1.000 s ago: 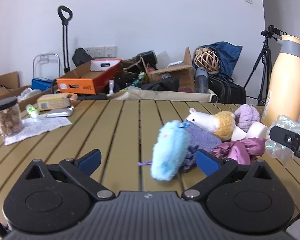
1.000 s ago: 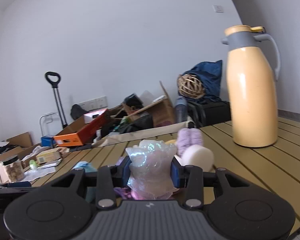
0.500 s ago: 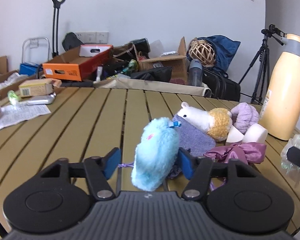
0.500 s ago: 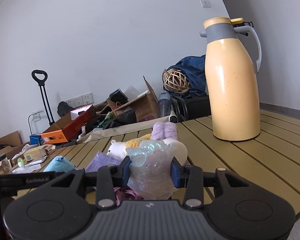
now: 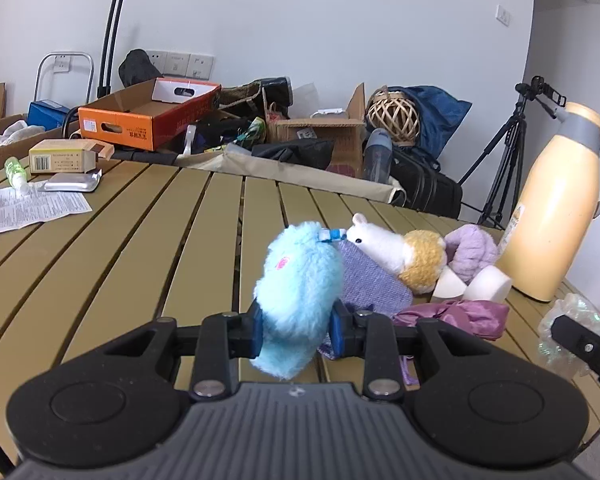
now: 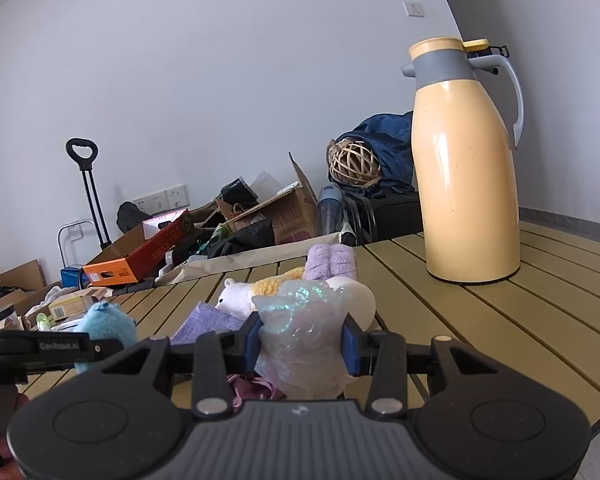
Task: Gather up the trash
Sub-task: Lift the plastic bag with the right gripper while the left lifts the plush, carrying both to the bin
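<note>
My left gripper (image 5: pixel 296 332) is shut on a fluffy light-blue plush toy (image 5: pixel 298 292), held just above the wooden slat table (image 5: pixel 140 248). My right gripper (image 6: pixel 302 342) is shut on a crumpled iridescent plastic wrapper (image 6: pixel 304 340), lifted over the table; it also shows at the right edge of the left wrist view (image 5: pixel 572 320). The blue plush also appears in the right wrist view (image 6: pixel 108 322), to the left.
A pile lies on the table: white and yellow plush (image 5: pixel 396 252), purple cloth (image 5: pixel 368 280), lilac yarn (image 5: pixel 470 248), white foam pieces (image 5: pixel 488 288), mauve fabric (image 5: pixel 456 316). A tall yellow thermos (image 5: pixel 556 208) stands at right. Paper sheet (image 5: pixel 32 208), foil pack (image 5: pixel 70 184) and box (image 5: pixel 64 156) lie far left.
My left gripper's jaws closed on the blue plush toy, which was free between open jaws a second ago. My right gripper kept its hold on the wrapper and drew back to the right.
</note>
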